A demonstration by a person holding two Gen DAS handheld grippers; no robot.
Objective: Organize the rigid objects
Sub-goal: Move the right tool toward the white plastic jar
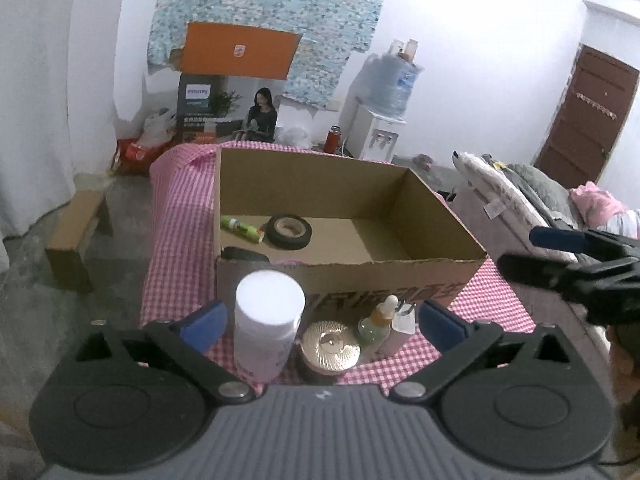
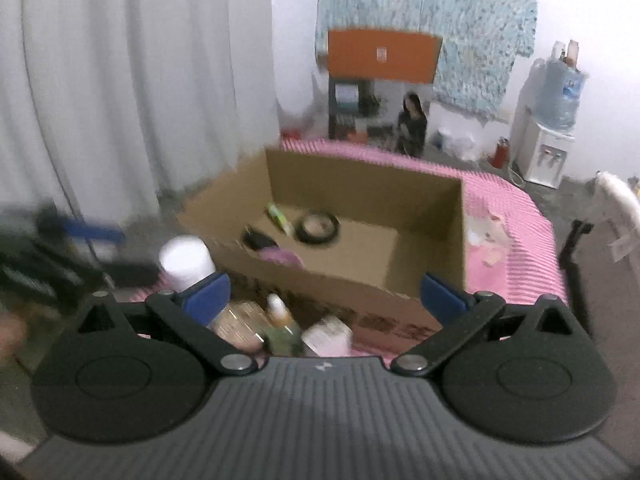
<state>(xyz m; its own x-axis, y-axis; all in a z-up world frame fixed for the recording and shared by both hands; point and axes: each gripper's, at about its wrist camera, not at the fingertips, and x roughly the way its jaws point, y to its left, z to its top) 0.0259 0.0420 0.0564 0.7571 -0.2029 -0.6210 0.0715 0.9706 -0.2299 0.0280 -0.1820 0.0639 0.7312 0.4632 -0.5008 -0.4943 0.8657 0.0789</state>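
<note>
White bottle (image 1: pixel 268 324), gold-lidded jar (image 1: pixel 331 346), dropper bottle (image 1: pixel 378 320) on pink checked cloth (image 1: pixel 180 200), before cardboard box (image 1: pixel 400 276); between wide-open, empty left gripper (image 1: pixel 320 320) jaws. Right gripper (image 2: pixel 326 296) likewise spread, empty.

cardboard box (image 1: pixel 360 276): 1 | tape roll (image 1: pixel 289 231): 1 | white jar (image 1: pixel 266 322): 1 | dropper bottle (image 1: pixel 378 322): 1 | gold-lidded jar (image 1: pixel 331 346): 1
</note>
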